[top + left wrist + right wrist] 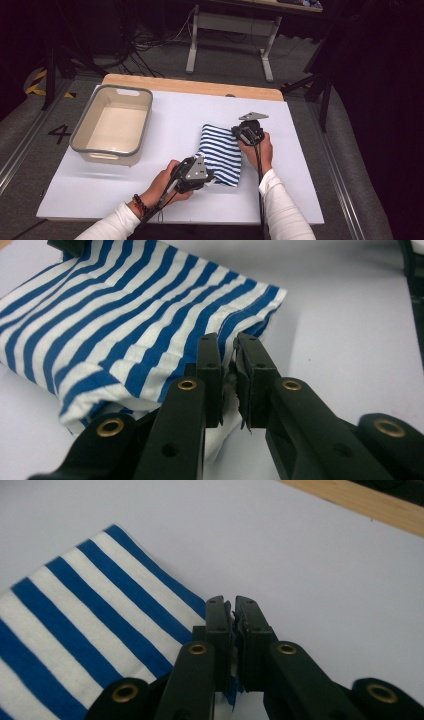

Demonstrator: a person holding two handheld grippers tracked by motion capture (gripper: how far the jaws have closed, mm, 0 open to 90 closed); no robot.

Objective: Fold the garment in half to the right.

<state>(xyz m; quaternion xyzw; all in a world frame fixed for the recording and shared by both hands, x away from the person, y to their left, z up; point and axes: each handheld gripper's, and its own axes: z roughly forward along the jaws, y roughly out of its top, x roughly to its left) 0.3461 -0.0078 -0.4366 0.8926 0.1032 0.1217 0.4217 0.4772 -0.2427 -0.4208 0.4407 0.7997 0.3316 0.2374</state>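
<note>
One folded blue-and-white striped cloth [220, 152] lies at centre frame on the white worktop [165, 125]. Left gripper [209, 179] and right gripper [239, 134] each have jaws clamped on its edge. One beige tub [82, 131] sits left.

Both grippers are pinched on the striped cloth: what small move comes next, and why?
Probably lift both together. The left gripper pinches the cloth at its near corner and the right gripper at its far edge, while it lies folded on the table beside the bin.
</note>
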